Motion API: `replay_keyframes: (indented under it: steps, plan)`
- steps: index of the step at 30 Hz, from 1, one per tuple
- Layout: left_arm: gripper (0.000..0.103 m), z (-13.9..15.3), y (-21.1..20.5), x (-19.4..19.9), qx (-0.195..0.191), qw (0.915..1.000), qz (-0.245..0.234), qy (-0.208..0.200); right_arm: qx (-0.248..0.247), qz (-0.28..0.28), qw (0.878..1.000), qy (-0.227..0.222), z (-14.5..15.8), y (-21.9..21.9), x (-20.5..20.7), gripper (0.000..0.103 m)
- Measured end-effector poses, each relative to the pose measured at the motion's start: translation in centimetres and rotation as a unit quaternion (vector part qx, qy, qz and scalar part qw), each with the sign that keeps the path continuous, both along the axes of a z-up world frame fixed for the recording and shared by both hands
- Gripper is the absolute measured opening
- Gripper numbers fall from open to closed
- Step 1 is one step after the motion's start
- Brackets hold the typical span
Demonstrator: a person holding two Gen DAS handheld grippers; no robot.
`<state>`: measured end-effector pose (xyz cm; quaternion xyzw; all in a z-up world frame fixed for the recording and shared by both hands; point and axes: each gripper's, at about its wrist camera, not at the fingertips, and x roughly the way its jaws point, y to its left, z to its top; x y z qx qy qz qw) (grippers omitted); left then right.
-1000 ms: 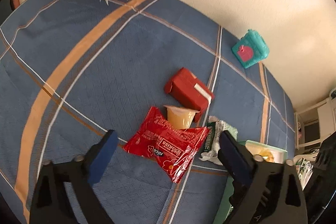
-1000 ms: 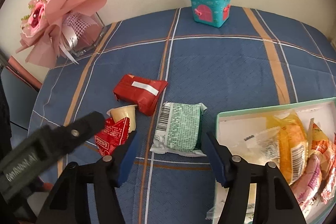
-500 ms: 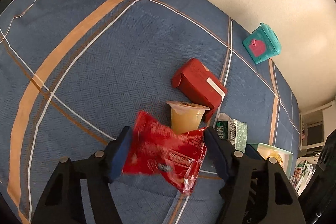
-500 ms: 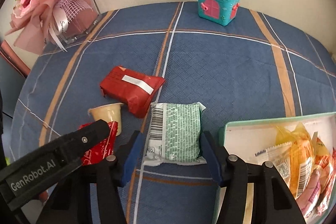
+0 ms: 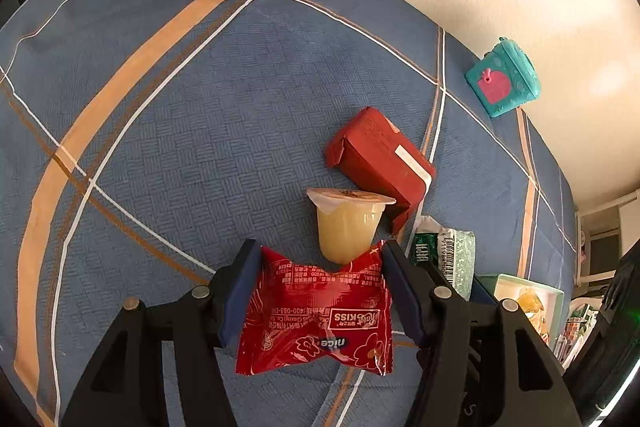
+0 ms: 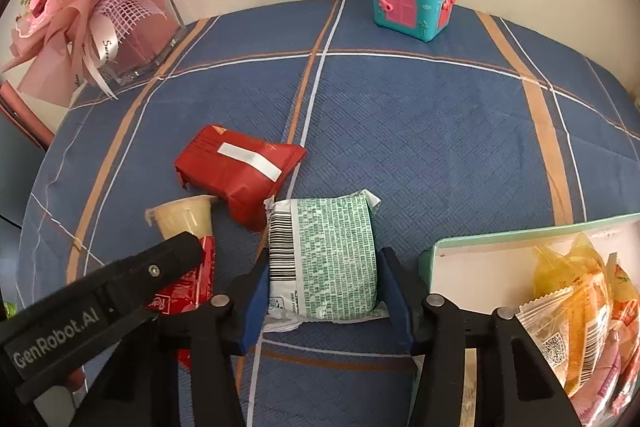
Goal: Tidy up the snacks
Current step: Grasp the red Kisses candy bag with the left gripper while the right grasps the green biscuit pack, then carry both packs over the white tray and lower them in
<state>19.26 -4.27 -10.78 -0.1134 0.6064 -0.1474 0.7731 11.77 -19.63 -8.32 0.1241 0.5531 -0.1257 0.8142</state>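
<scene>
The left claw clamps a glossy red snack packet by its two side edges, the wrapper crumpled between the blue pads, white print and flower motifs showing upside down. Just beyond it, a pale yellow jelly cup with a white foil lid stands on the blue plaid-covered surface, touching a red foil-wrapped pack with a white strip. The right claw is closed against the sides of a green-and-white wrapped bar, barcode facing up, lying on the cloth just beside a mint-rimmed box that holds orange and yellow snack packets. A teal toy house and a pink bouquet stand near the wall.
</scene>
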Motion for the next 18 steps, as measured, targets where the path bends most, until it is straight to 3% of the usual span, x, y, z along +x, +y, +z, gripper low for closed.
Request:
replay_keyframes:
  steps: [18]
  plan:
    - [0.066, 0.8, 0.7, -1.1, 0.010, 0.9998, -0.001, 0.018, -0.001, 0.006, 1.000, 0.029, 0.1, 1.4, -2.1, 0.053]
